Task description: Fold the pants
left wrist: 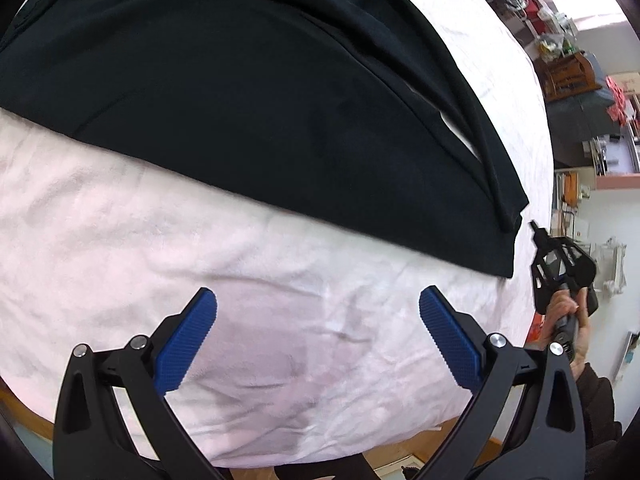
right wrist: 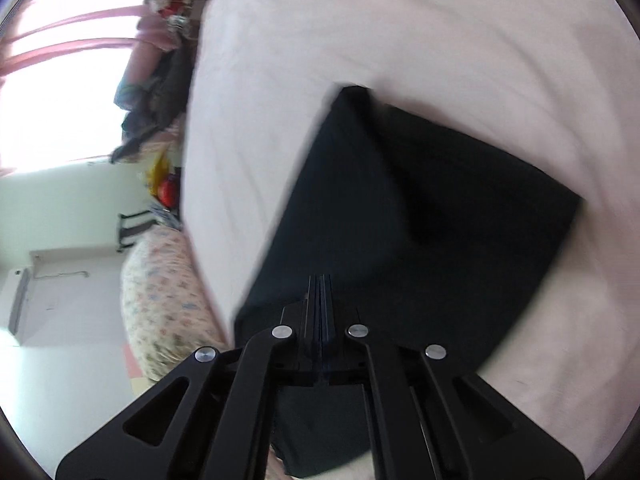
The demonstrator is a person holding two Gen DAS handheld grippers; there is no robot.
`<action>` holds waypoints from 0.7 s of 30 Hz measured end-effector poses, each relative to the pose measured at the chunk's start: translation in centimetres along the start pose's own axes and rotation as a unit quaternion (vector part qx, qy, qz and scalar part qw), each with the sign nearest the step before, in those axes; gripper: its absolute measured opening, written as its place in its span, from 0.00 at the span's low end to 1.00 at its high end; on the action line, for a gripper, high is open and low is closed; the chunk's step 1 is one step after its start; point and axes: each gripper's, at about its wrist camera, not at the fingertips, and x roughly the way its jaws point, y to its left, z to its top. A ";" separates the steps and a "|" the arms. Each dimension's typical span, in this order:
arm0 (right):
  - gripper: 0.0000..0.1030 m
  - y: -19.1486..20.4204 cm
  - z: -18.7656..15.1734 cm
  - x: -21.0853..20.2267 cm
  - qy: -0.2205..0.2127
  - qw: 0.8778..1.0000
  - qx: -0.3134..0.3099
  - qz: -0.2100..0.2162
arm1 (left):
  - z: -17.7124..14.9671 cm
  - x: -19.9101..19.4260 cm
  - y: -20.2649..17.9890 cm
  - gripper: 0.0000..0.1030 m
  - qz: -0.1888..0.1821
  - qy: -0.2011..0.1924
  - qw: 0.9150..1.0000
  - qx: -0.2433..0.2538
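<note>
Black pants (left wrist: 260, 100) lie spread across a white bed sheet (left wrist: 120, 220), with a hem end at the right. My left gripper (left wrist: 318, 312) is open and empty, hovering over the sheet just short of the pants' near edge. The right gripper (left wrist: 534, 227) shows at the far right of the left wrist view, held in a hand, its tip beside the pants' hem corner. In the right wrist view the pants (right wrist: 420, 208) stretch away from my right gripper (right wrist: 320, 280), whose jaws are closed together; black cloth lies around and under them, and whether cloth is pinched I cannot tell.
The white sheet (right wrist: 400, 32) covers the bed all around the pants. A floral pillow (right wrist: 160, 300) lies off the bed's edge. Cluttered shelves (left wrist: 568, 64) and a bright window (right wrist: 48, 100) stand beyond the bed. A wooden bed frame (left wrist: 440, 448) shows below the sheet.
</note>
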 end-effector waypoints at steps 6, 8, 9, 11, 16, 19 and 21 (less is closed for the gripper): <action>0.06 1.3 -0.3 3.6 0.046 0.995 0.053 0.074 | -0.7 0.0 -0.2 0.98 0.001 0.010 1.000 0.022; 0.15 1.1 -0.6 6.2 0.064 0.989 0.098 0.089 | -1.0 0.0 -0.2 0.98 0.004 0.010 1.000 0.023; 0.25 1.1 -0.6 7.3 0.067 0.986 0.114 0.097 | -1.0 -0.1 -0.3 0.98 0.006 0.010 1.000 0.024; 0.39 1.2 -0.8 8.8 0.066 0.982 0.137 0.114 | -1.1 -0.4 -0.4 0.98 0.019 0.005 0.999 0.034; 0.40 1.1 -1.3 11.5 0.068 0.979 0.168 0.095 | -1.1 -0.8 0.3 0.98 0.042 -0.002 0.998 0.045; 0.40 0.5 -2.0 11.7 0.070 0.978 0.182 0.071 | -0.9 -1.0 1.2 0.98 0.049 -0.004 0.998 0.032; 0.40 -0.2 -2.1 11.8 0.063 0.976 0.200 0.061 | -0.6 -1.0 1.8 0.98 0.050 -0.001 0.999 0.020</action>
